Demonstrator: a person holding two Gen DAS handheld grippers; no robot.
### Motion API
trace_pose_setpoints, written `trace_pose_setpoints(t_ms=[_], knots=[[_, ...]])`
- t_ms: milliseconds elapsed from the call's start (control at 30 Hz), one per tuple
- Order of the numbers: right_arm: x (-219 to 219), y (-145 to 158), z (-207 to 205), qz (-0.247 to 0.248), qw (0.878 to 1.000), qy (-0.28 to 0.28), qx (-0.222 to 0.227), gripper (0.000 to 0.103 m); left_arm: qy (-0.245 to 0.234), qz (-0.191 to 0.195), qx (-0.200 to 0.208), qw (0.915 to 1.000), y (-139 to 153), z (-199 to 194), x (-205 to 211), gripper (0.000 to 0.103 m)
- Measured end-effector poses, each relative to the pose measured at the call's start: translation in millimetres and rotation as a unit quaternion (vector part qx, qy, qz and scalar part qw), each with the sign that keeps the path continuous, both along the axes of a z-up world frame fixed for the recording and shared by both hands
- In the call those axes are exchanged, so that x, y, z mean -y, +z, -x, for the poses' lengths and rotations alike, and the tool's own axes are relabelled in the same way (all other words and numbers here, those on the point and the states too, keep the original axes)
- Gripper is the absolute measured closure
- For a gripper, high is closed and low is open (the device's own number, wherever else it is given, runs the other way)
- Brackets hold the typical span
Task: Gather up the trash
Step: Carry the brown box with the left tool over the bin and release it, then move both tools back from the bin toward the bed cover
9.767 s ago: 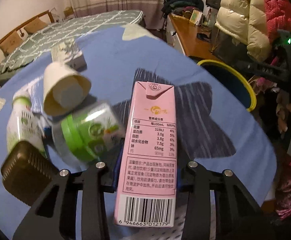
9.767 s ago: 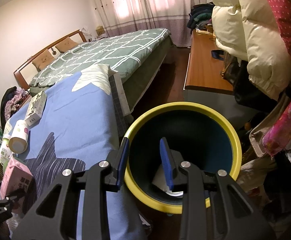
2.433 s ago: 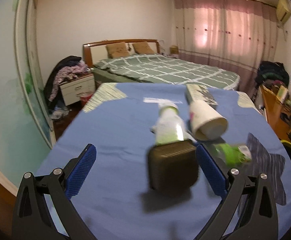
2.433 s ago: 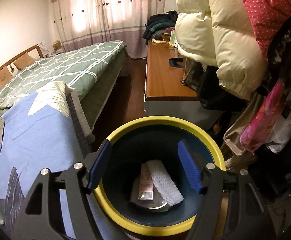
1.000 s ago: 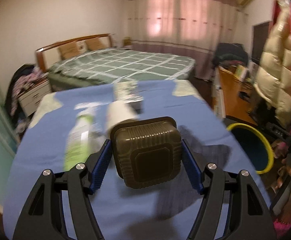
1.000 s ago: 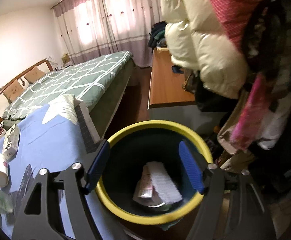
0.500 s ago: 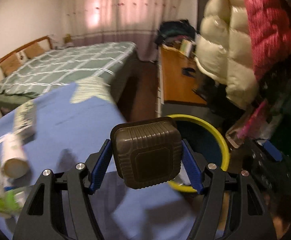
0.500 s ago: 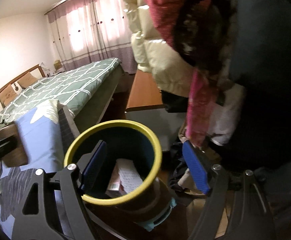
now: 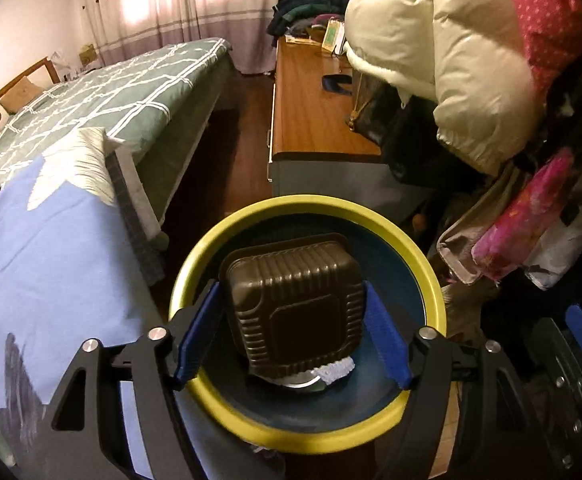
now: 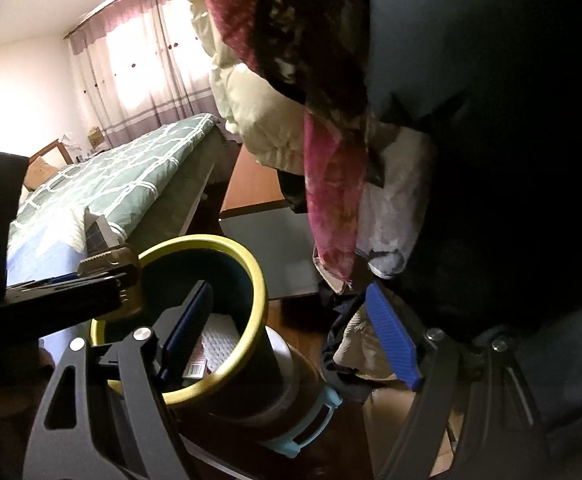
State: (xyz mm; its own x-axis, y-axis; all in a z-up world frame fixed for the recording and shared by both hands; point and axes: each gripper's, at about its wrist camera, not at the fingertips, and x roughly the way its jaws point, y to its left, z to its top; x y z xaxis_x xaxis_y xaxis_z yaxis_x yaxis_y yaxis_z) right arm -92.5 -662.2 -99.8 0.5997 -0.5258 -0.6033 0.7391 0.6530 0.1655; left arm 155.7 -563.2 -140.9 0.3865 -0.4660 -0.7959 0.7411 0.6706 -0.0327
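Observation:
My left gripper (image 9: 291,330) is shut on a dark brown ribbed plastic tray (image 9: 295,304) and holds it right over the mouth of the yellow-rimmed trash bin (image 9: 307,436). Trash lies at the bin's bottom, mostly hidden by the tray. In the right wrist view the tray (image 10: 109,264) and the left gripper come in from the left above the bin (image 10: 251,312). My right gripper (image 10: 291,332) is open and empty, to the right of the bin rim.
The blue cloth-covered table (image 9: 51,280) lies left of the bin. A green bed (image 9: 111,96) and a wooden desk (image 9: 311,108) stand behind. Hanging coats (image 9: 471,60) crowd the right side.
My left gripper has carried the brown tray from above the table over to the bin mouth. My right gripper has drawn off to the right of the bin.

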Motion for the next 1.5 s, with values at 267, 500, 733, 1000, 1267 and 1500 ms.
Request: trace_pose_setpoints(t_ms=[267, 500, 733, 1000, 1267, 1500], knots=[[-5, -4, -6, -0.001, 1.0, 0.008, -0.006, 0.028, 0.017, 0.034, 0.015, 0.9992, 24, 3, -30, 0.013], [-26, -3, -20, 0.004, 0.999, 0.036, -0.012, 0.028, 0.066, 0.093, 0.057, 0.9919, 75, 11, -109, 0.006], [-63, 1, -47, 0.01, 0.996, 0.086, -0.016, 0.027, 0.153, 0.115, 0.103, 0.9761, 100, 8, -215, 0.005], [-130, 12, -85, 0.027, 0.985, 0.166, -0.02, 0.027, 0.28, 0.135, 0.14, 0.9401, 107, -3, -355, 0.005], [-202, 29, -129, 0.043, 0.968, 0.246, -0.016, 0.027, 0.414, 0.119, 0.17, 0.8863, 93, -18, -494, 0.005], [-259, 32, -162, 0.033, 0.949, 0.313, -0.019, 0.026, 0.512, 0.059, 0.19, 0.8353, 63, -31, -592, 0.005]])
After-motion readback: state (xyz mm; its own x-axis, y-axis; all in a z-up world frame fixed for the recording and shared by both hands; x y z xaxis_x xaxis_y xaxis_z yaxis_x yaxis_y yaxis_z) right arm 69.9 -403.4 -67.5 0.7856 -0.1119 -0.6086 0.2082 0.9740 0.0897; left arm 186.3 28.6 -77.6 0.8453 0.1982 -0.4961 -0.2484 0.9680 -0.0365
